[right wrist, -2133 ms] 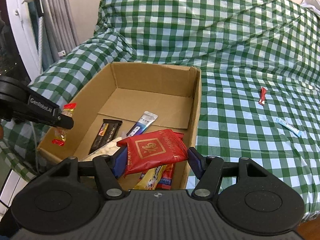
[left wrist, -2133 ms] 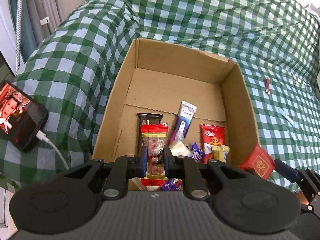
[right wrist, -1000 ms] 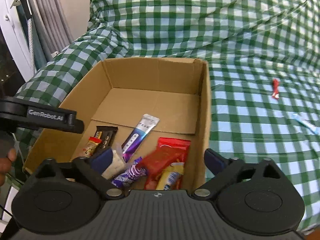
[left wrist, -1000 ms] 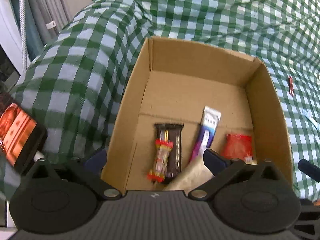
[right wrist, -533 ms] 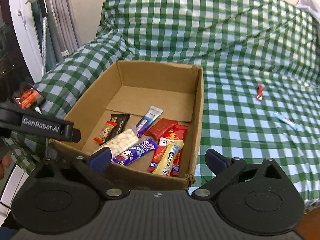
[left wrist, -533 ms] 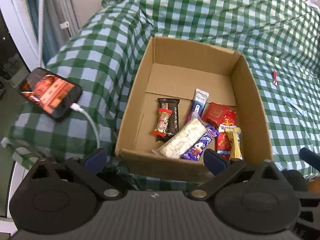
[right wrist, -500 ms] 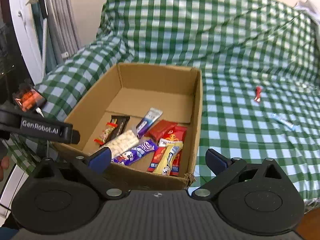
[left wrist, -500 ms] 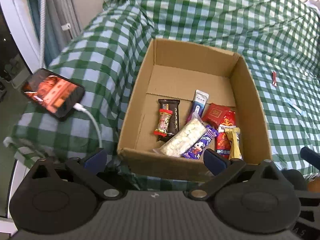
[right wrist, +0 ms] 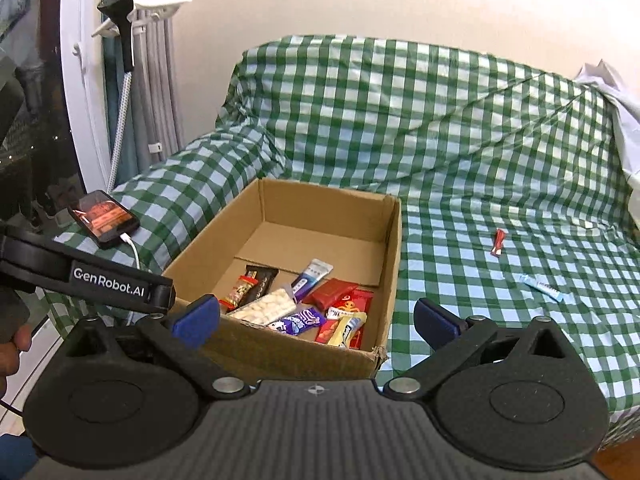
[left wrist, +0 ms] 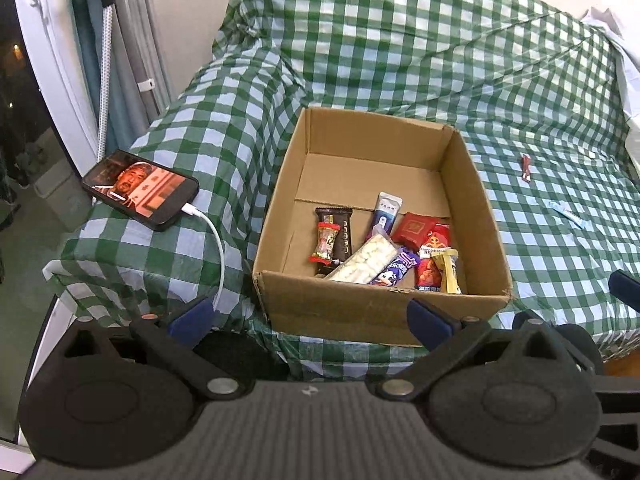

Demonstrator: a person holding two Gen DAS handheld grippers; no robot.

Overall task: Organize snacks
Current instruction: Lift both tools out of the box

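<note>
An open cardboard box point(left wrist: 280, 216) point(right wrist: 394, 248) stands on a green checked cloth. Several snacks lie in its near half: a red-ended candy point(left wrist: 326, 242), a dark bar point(left wrist: 344, 236), a white puffed-snack pack point(left wrist: 366, 258) point(right wrist: 264, 306), a purple pack point(left wrist: 394, 272), a red packet point(left wrist: 418, 226) point(right wrist: 334, 292). A small red wrapper point(left wrist: 526, 168) point(right wrist: 498, 242) and a pale blue stick point(left wrist: 568, 214) point(right wrist: 542, 287) lie on the cloth to the right. My left gripper point(left wrist: 310, 318) is open and empty, before the box's near wall. My right gripper point(right wrist: 316, 320) is open and empty, likewise held back.
A phone point(left wrist: 140, 188) point(right wrist: 104, 218) with a lit screen and white cable point(left wrist: 218, 256) lies on the cloth left of the box. Curtains and a white frame point(right wrist: 86, 92) stand at the left. The cloth-covered backrest point(right wrist: 400, 108) rises behind the box.
The left gripper let go of the red-ended candy and the right let go of the red packet; both now lie in the box. Both grippers opened and drew back from the box.
</note>
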